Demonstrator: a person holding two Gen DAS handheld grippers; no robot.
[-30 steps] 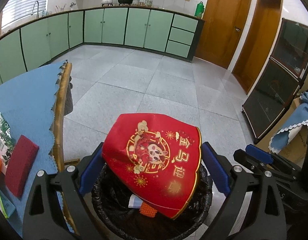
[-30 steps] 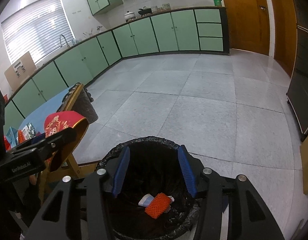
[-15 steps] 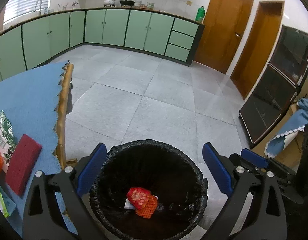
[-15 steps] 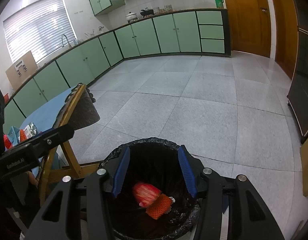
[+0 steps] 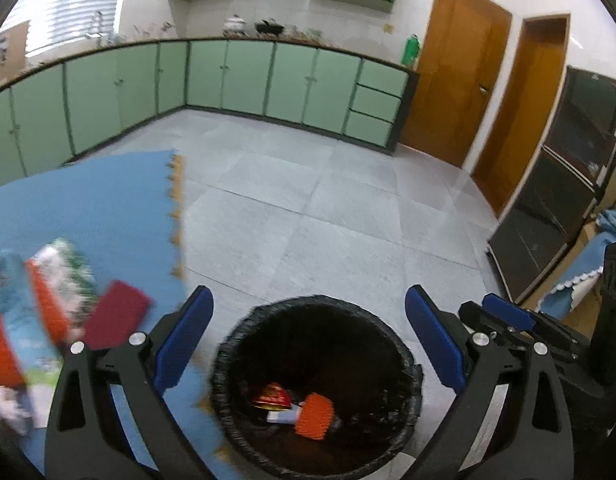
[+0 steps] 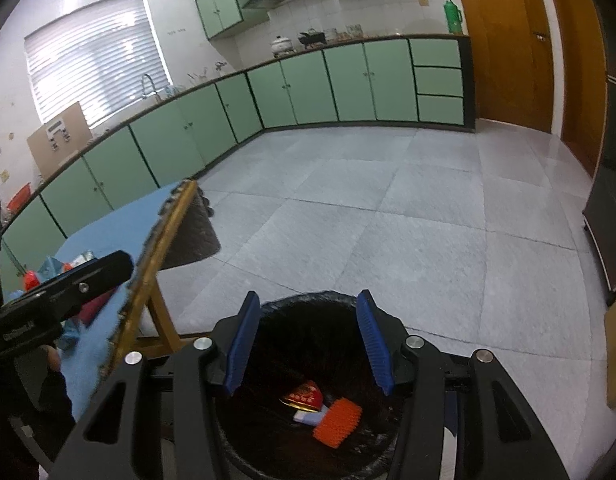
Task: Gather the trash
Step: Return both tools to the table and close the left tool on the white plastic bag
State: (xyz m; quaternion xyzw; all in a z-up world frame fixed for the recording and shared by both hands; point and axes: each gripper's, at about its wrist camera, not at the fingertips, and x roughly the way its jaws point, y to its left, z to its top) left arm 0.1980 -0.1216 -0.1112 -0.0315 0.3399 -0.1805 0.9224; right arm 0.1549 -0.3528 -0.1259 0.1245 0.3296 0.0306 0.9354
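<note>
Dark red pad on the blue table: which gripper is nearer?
Left. The left gripper hangs open just beside the dark red pad; the right gripper is over the trash bin, farther from it.

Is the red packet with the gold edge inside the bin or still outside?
Inside. The red packet lies at the bottom of the black-lined bin, beside an orange mesh piece; the right wrist view shows the same.

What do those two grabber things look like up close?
Each is a black frame with triangle-shaped holes and round silver bolts. The left gripper has two long fingers tipped with bright blue pads. The right gripper looks the same, and its blue pads have little ridges. Seen from the right camera, the left one's black side carries small pale lettering, too blurred to read.
</note>
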